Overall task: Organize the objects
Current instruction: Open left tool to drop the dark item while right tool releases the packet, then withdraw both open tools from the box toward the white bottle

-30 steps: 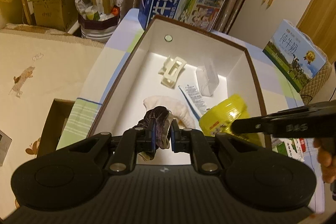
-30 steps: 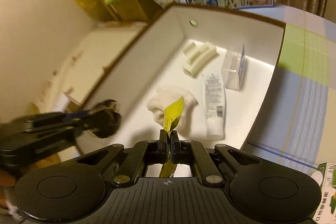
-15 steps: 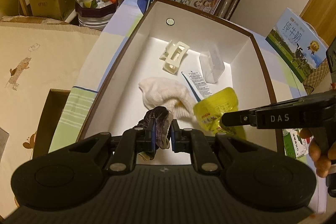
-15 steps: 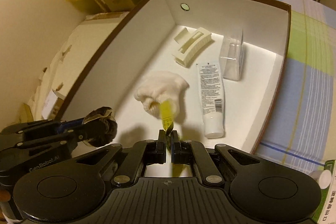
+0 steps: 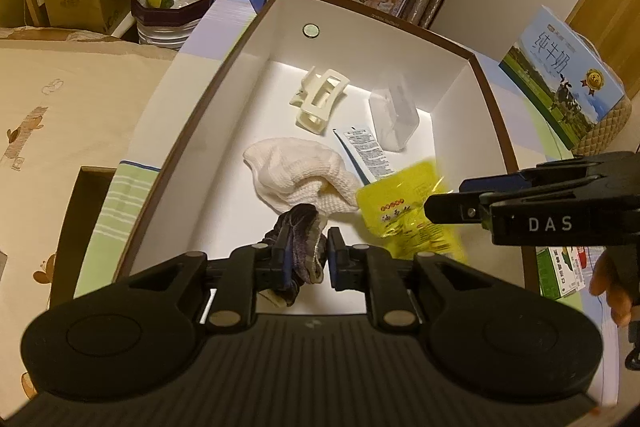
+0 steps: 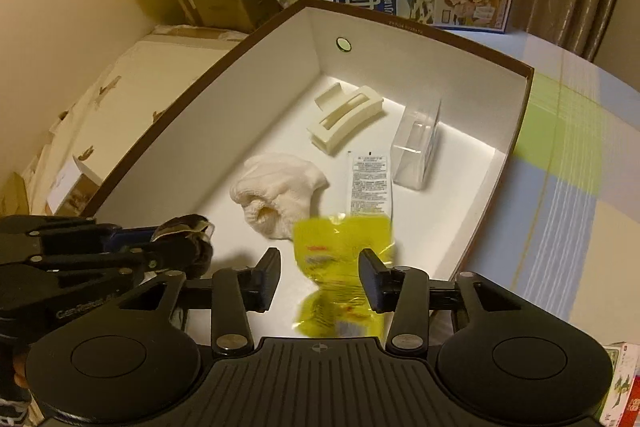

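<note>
Box [image 5: 452, 115]: white inside, brown rim; ahead of both grippers.
Contents: knitted white sock [image 5: 300, 179], cream hair claw [image 5: 320, 103], tube [image 5: 366, 155], clear case [image 5: 394, 119].
Left gripper [image 5: 306, 251]: clenched on dark knitted sock [image 5: 300, 239].
Right gripper [image 6: 320, 267]: jaws just opening, released; glossy yellow packet [image 6: 340, 247] loose between them.

right gripper [image 6: 319, 277]: jaws have just been opening, no longer pinching | yellow packet [image 6: 344, 247]: freed, blurred between the parted fingers, now over the box [image 6: 524, 107] floor beside the white sock [image 6: 280, 195]

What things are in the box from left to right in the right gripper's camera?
White sock → yellow packet → white tube → clear plastic case.
</note>
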Tool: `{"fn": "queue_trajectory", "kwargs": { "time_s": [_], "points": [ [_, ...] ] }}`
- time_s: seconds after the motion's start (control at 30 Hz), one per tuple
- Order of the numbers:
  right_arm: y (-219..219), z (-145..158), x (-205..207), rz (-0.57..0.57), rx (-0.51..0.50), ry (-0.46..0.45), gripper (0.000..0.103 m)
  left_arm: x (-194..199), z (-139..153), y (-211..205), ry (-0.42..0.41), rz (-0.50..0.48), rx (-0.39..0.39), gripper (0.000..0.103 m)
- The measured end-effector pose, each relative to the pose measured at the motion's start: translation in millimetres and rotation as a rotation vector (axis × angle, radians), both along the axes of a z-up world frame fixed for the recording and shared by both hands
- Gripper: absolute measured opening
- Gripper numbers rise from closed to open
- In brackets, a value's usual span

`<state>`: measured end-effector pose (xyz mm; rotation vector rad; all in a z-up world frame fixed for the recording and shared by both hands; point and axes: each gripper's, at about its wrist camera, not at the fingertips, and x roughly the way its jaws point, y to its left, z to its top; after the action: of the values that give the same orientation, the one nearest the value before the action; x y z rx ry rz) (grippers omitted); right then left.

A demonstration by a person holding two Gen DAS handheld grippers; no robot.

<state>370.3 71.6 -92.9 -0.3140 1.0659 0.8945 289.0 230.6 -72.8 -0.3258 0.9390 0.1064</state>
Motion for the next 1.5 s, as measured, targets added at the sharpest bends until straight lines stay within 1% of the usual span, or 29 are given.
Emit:
{"fn": "queue_trajectory", "kwargs": {
  "time_s": [0.17, 0.3, 0.37, 0.4, 0.5, 0.53, 0.57, 0.63, 0.73, 0.8, 0.87, 1.13, 1.23, 1.5],
  "points": [
    [3.1, -0.4, -5.8, 0.048, -0.036, -0.051, 0.042, 7.0, -4.9, -3.8, 0.011, -0.012, 0.003, 0.014],
    [4.4, -1.6, -9.5, 0.074, -0.045, -0.060, 0.043, 12.0, -7.2, -5.9, 0.013, -0.017, 0.010, 0.017],
    [4.6, -1.1, -10.7, 0.082, -0.044, -0.058, 0.044, 13.2, -6.1, -6.2, 0.003, -0.019, 0.015, 0.026],
    [4.3, -0.5, -11.5, 0.085, -0.041, -0.056, 0.044, 13.2, -4.6, -6.2, -0.004, -0.018, 0.019, 0.028],
    [2.9, 2.3, -13.6, 0.090, -0.027, -0.048, 0.046, 12.4, 0.5, -6.0, -0.019, -0.025, 0.027, 0.043],
    [2.3, 3.4, -14.4, 0.089, -0.023, -0.046, 0.047, 11.4, 2.6, -6.0, -0.024, -0.026, 0.032, 0.050],
    [1.4, 4.5, -15.3, 0.088, -0.019, -0.043, 0.048, 9.8, 4.6, -6.2, -0.029, -0.026, 0.039, 0.053],
    [-1.0, 5.8, -17.4, 0.087, -0.013, -0.039, 0.051, 7.4, 8.5, -5.7, -0.031, -0.026, 0.049, 0.055],
    [-6.6, 9.1, -21.6, 0.081, 0.002, -0.039, 0.054, 2.1, 13.6, -4.3, -0.030, -0.020, 0.055, 0.065],
    [-11.5, 12.5, -24.5, 0.074, 0.018, -0.034, 0.056, -2.4, 17.9, -4.1, -0.026, -0.017, 0.070, 0.067],
    [-17.3, 16.9, -27.6, 0.066, 0.037, -0.033, 0.057, -7.5, 22.8, -4.1, -0.023, -0.015, 0.079, 0.073],
    [-44.3, 37.8, -37.8, 0.008, 0.122, -0.023, 0.059, -29.4, 42.6, -7.9, -0.006, 0.010, 0.092, 0.078],
    [-54.3, 45.3, -41.7, -0.013, 0.145, -0.023, 0.059, -34.4, 48.9, -14.4, 0.004, 0.014, 0.112, 0.078],
    [-86.4, 58.2, -55.3, -0.078, 0.190, -0.009, 0.060, -51.4, 64.0, -34.7, -0.010, 0.005, 0.116, 0.080]
  ]
}}
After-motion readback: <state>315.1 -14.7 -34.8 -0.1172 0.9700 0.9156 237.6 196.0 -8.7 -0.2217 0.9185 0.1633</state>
